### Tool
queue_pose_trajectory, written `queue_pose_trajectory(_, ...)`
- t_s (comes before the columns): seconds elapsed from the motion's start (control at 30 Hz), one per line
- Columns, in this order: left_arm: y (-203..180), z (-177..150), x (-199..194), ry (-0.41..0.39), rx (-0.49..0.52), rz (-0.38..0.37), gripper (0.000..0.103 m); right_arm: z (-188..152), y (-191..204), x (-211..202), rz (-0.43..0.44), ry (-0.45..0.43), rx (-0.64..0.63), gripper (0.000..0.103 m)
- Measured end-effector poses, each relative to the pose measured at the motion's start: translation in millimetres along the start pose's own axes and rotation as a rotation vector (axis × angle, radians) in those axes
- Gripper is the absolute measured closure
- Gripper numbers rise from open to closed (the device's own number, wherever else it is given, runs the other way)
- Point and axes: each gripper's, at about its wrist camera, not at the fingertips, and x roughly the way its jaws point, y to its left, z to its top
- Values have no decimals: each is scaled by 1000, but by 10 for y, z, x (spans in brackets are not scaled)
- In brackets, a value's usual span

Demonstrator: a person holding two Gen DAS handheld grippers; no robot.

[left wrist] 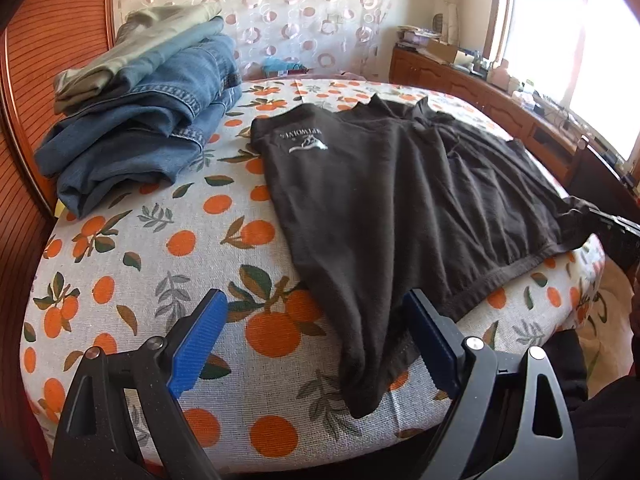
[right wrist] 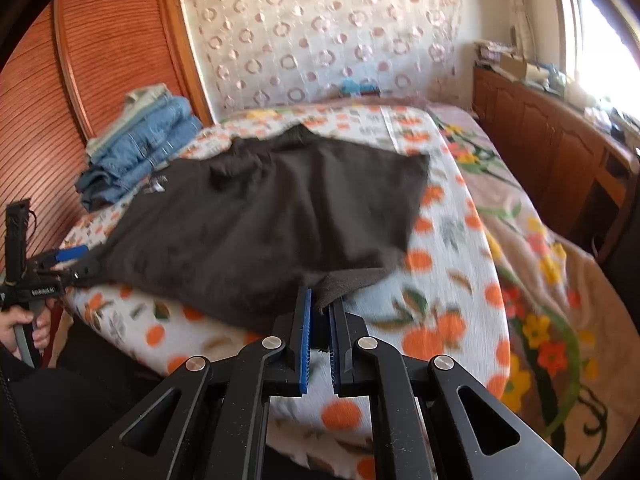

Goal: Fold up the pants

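- Right gripper (right wrist: 320, 312), near edge of bed: fingers clamped on a corner of the pants (right wrist: 264, 224), dark cloth pinched between the blue pads (right wrist: 306, 344).
- Left gripper (left wrist: 316, 320): fingers wide apart, nothing pinched; a pants leg end lies between them, nearer the right-hand pad (left wrist: 430, 340), contact unclear.
- In right view, left gripper (right wrist: 78, 258) at 9 o'clock by the pants' left edge, handle held in a hand (right wrist: 24, 330).
- Pants spread flat mid-bed on the orange-print sheet (left wrist: 140, 264), white logo (left wrist: 300, 140) toward 11 o'clock in left view, hem toward 4 o'clock.
- Floral blanket (right wrist: 560, 280) at 3 o'clock of the sheet in right view.
- Stack of folded jeans (left wrist: 140, 136) at 10 o'clock of the pants, apart from them, against the wooden panel (left wrist: 52, 40).
- Beyond: circle-pattern curtain (left wrist: 280, 12) at 12 o'clock, wooden cabinet (left wrist: 480, 96) with clutter at 2 o'clock, bright window (left wrist: 580, 40) above it.
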Motion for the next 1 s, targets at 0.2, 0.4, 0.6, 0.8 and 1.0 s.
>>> queue_pose_trajectory(0.2, 46, 83, -98, -31, -11, 1, 13, 290, 300, 21, 61, -65, -72, 95)
queue_pose_trajectory(0.4, 112, 123, -199, -57, -18, 8, 13, 482, 806, 183, 170, -82, -166, 96)
queue_pose_trajectory(0.6, 209, 121, -301, -75, -29, 23, 13, 530, 1217, 364, 261, -61, -237, 96)
queue_pose_trajectory(0.8, 188, 133, -317, -77, -23, 13, 13, 560, 1291, 634, 306, -5, -241, 93)
queue_pose_trajectory(1.0, -3, 220, -276, -78, 16, -19, 13, 589, 1111, 565, 287, -24, -194, 62)
